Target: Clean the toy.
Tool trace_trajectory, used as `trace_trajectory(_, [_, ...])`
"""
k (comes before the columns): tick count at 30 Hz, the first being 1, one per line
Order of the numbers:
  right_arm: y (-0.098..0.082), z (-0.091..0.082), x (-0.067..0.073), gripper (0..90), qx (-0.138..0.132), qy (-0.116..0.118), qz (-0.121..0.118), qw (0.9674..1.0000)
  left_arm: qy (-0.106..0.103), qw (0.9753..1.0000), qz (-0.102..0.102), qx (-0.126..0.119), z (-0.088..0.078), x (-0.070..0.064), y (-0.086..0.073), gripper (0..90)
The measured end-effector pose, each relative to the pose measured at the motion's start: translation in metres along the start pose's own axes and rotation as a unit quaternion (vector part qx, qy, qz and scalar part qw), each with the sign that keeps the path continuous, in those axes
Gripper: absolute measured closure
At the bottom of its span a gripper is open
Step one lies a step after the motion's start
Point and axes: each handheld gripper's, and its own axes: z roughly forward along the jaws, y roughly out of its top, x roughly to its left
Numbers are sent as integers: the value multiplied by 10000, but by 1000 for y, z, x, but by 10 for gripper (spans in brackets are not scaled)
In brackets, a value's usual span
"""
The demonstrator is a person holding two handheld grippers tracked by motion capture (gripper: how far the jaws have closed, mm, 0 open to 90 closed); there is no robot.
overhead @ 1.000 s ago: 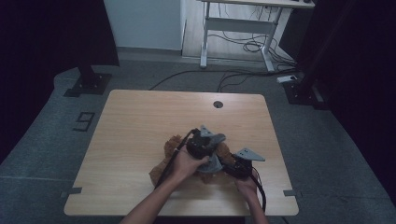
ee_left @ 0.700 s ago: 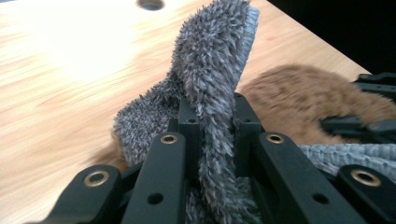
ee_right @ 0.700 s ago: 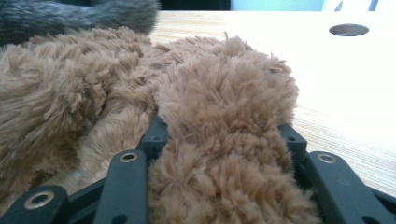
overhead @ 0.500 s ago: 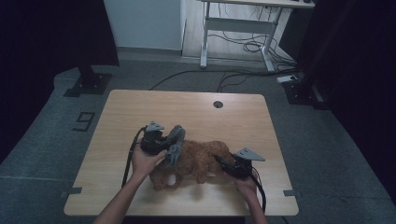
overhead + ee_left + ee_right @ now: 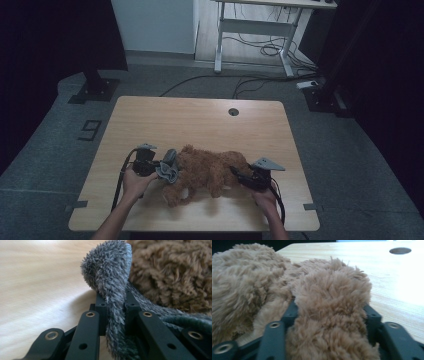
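From above, I see the brown plush toy [image 5: 212, 170] lying on the counter [image 5: 200, 120]. My left hand-held gripper [image 5: 115, 307] is clamped on its grey fuzzy cloth [image 5: 110, 277]; my right hand-held gripper [image 5: 332, 315], jaws just widening, still brackets a plush limb [image 5: 332, 305] up close.

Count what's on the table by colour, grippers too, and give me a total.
Brown: 1, the plush toy
Grey: 1, the fuzzy grey cloth
Black: 2, the left gripper and the right gripper
Total: 4
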Motion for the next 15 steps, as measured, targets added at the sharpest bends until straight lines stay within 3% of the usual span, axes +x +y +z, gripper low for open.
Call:
trace_trajectory(5, [10,-5,-9,329,489,162,378,9980,-272,9996,-63,92,11,-6,5,781])
trace_trajectory(9, [11,-7,-15,322,723,281,553,9954,-580,9978,-310,85,20,-8,4,784])
trace_trajectory(12, [10,-5,-13,412,775,350,616,9945,-846,9947,-579,-13,25,-9,3,789])
trace_trajectory(15, [10,-4,-6,530,665,338,329,9967,-1131,9903,-801,-136,30,-9,4,796])
